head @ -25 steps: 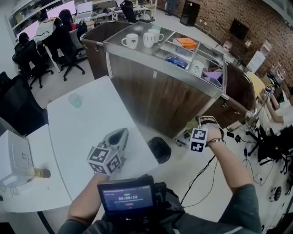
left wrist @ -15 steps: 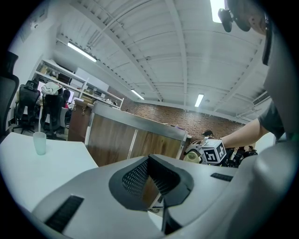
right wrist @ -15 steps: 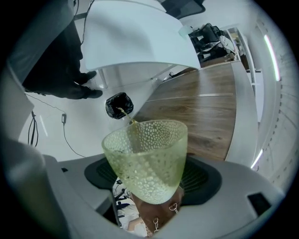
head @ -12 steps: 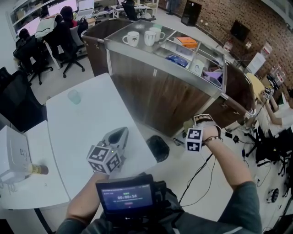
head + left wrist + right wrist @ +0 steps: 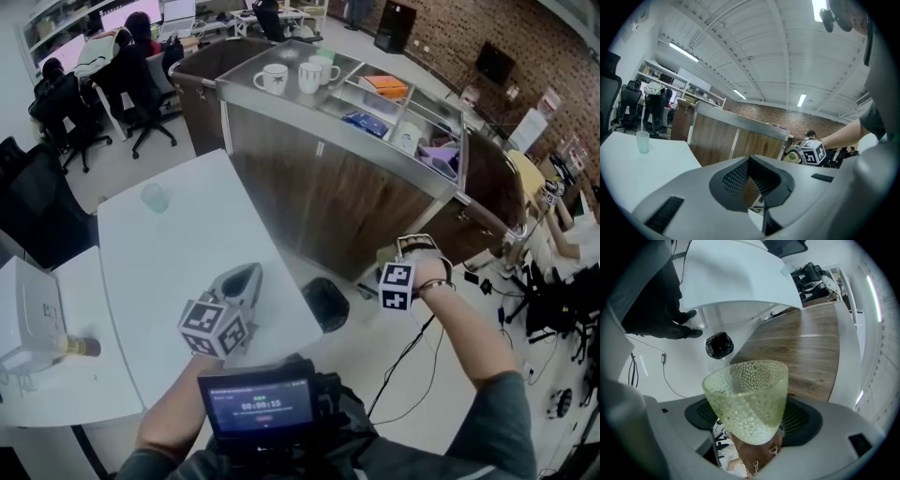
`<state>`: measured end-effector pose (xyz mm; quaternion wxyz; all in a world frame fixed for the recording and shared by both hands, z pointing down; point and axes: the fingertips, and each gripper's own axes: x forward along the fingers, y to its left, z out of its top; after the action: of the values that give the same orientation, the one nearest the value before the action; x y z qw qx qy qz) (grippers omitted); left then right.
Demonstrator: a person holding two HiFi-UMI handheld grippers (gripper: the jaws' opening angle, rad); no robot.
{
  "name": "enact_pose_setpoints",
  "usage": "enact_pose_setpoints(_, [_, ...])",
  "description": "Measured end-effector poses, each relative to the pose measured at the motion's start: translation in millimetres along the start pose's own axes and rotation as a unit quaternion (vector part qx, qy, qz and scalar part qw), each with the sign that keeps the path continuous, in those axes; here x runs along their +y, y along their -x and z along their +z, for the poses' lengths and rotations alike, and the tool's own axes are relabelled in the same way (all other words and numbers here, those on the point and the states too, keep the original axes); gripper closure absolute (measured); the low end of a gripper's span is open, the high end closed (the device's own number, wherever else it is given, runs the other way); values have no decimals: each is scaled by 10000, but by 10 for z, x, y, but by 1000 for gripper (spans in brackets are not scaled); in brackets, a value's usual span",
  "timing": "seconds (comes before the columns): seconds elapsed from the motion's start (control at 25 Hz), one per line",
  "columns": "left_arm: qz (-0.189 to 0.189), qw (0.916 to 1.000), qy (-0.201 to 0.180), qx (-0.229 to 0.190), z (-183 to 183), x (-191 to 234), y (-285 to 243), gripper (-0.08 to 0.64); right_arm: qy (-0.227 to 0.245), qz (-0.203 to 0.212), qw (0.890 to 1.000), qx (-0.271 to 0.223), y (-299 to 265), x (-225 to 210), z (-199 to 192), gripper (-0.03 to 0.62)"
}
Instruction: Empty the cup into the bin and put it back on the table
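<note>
While my right gripper [image 5: 751, 426] clamps the dimpled green cup [image 5: 747, 394] out over the floor by the wooden counter [image 5: 319, 197], I should bring it squarely above the black bin [image 5: 325, 305] before tipping; my left gripper [image 5: 246, 274], jaws together and empty, hovers over the white table [image 5: 183, 248]

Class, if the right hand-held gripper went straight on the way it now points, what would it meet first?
Past its held cup, most likely the wooden counter front, low down; the black bin lies off to one side. Depth is unclear.
</note>
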<state>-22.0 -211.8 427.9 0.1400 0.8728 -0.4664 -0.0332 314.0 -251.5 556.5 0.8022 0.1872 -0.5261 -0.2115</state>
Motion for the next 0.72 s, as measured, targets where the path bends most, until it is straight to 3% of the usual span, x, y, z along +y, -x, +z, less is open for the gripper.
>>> enact_pose_setpoints(0.28, [9,10000,25,-7,-7,0,-13,558,-293,62,9994,-160,-143,-7,52,201])
enact_pose_setpoints(0.44, [77,10000,36,-48,16,71,10,560,-1031,155,9933,-505,-132,-93,100,201])
enact_pose_setpoints(0.56, [171,9998,29,-82,42,136,41,560,-2095,209,9717,-1074,-40,-230,142,201])
enact_pose_setpoints(0.72, [235,9997,-5,-95,83,171,97,560,-3089,330,9340,-1767,-49,-244,193,201])
